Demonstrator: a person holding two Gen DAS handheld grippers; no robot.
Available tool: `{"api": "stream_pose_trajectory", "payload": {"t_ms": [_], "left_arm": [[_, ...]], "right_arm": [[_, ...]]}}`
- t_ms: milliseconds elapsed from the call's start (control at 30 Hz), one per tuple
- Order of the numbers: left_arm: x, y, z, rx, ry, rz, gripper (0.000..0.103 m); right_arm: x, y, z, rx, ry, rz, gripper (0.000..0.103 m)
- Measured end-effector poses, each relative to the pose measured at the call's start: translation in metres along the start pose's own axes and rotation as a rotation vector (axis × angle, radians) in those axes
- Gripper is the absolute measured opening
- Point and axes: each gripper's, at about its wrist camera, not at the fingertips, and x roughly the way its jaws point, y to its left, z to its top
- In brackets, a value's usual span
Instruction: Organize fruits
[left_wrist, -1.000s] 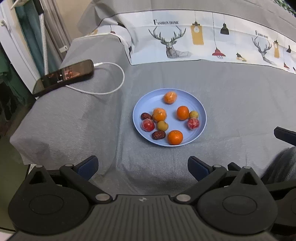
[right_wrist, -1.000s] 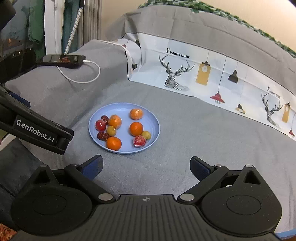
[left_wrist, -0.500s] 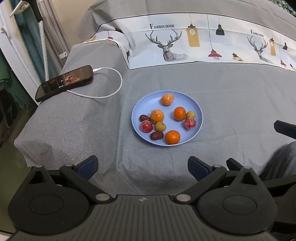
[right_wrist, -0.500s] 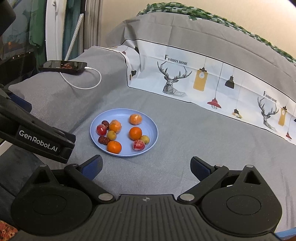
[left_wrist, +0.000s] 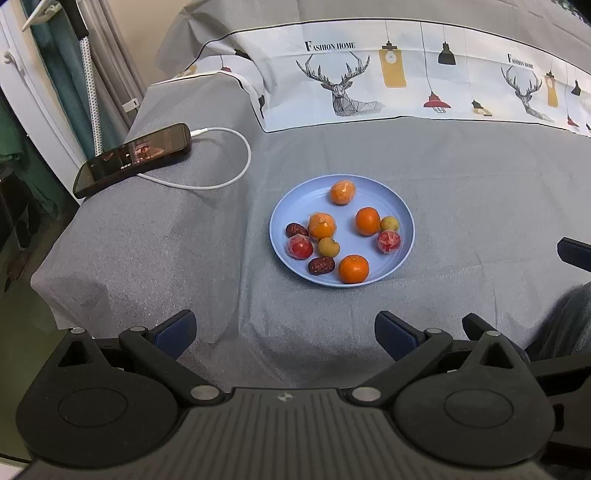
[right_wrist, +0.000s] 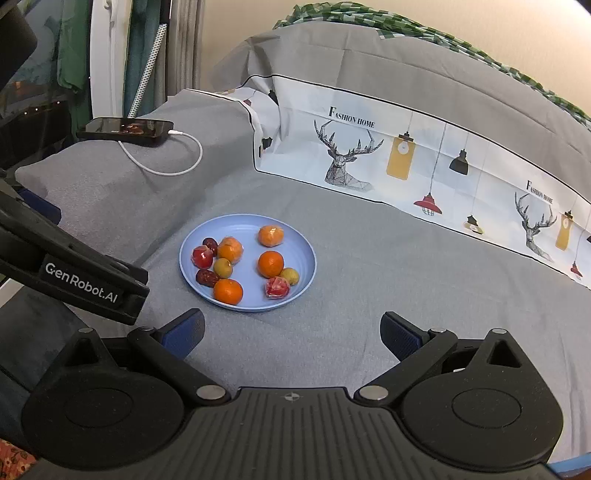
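A blue plate lies on the grey bed sheet. It holds several small fruits: oranges, two wrapped red fruits, two yellow-green fruits and two dark red dates. My left gripper is open and empty, held back from the plate's near edge. My right gripper is open and empty, near the plate's near right side. The left gripper's body shows at the left of the right wrist view.
A black phone with a white charging cable lies on a raised grey fold at the far left. A printed deer-pattern sheet runs along the back. The bed edge drops off at the left.
Both grippers have drawn back and up a little, so the plate looks smaller and farther. Nothing on the plate has moved.
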Motion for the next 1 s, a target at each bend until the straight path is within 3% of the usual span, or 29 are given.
{"api": "stream_pose_trajectory", "payload": {"t_ms": [1000], "left_arm": [[0.0046,-0.0024,0.0002,0.008,0.02,0.004,0.103]], "right_arm": [[0.0034,-0.0004,-0.0009,0.003,0.003,0.002,0.101]]}}
